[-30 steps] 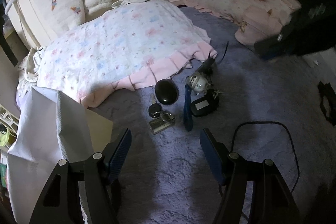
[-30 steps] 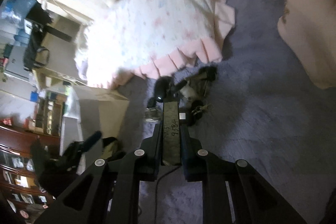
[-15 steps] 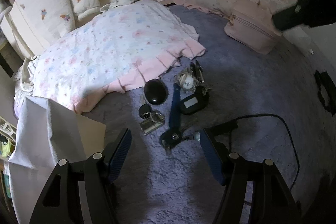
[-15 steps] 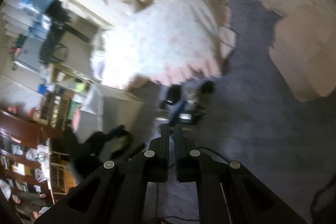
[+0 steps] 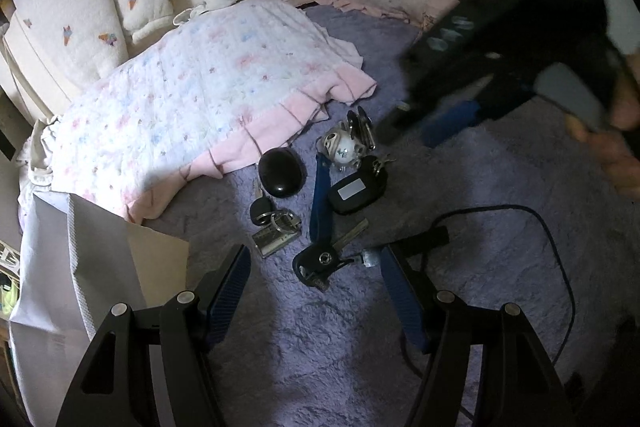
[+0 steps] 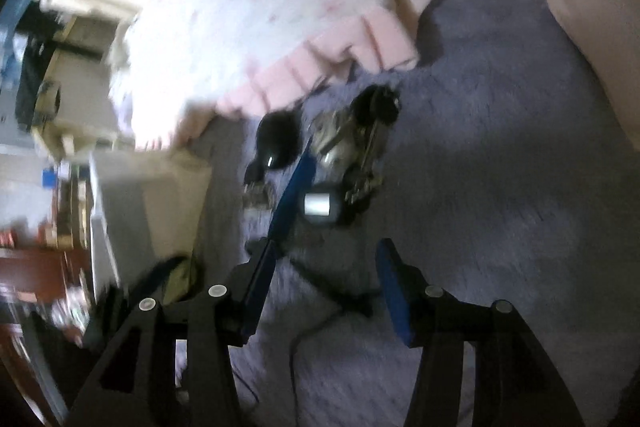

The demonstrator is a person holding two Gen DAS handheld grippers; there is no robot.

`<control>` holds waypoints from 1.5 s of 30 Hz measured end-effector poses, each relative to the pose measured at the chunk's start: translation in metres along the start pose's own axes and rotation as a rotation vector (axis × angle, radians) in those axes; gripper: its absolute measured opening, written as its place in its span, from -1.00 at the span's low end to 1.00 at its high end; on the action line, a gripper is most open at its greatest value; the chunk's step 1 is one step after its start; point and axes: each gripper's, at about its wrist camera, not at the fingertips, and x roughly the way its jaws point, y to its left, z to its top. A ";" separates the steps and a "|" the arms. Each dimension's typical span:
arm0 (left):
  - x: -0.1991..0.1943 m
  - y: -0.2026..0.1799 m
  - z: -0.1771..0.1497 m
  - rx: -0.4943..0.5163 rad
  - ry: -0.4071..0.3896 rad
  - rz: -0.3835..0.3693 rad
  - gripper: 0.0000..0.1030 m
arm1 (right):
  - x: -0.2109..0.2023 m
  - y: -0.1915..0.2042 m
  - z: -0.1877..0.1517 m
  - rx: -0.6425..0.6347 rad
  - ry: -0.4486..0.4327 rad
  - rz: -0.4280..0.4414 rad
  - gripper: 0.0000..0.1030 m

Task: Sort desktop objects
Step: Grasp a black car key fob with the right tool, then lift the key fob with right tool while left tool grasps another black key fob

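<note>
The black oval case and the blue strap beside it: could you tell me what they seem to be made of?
Black oval case: probably hard plastic, smooth and glossy, since it shows soft highlights. Blue strap: likely woven fabric, matte and flat, lying limp on the purple pile; the weave is too small to confirm.

I can't read any text from here. The black key fob [image 5: 357,190] carries a pale rectangular label, but it looks blank in the left wrist view and is smeared by blur in the right wrist view. The black car key [image 5: 320,261] shows a small round emblem I cannot make out. The metal tag [image 5: 276,238] has markings too fine to read.
</note>
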 end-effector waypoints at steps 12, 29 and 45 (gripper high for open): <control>0.008 0.007 -0.005 -0.027 0.012 -0.004 0.26 | 0.063 -0.030 0.015 0.194 0.033 -0.001 -0.25; 0.011 0.001 -0.009 -0.012 -0.019 -0.081 0.26 | 0.032 -0.039 0.008 0.193 0.024 0.068 -0.66; 0.037 0.004 -0.019 0.000 0.024 -0.058 0.26 | 0.000 -0.040 -0.022 -0.034 0.083 -0.213 -0.78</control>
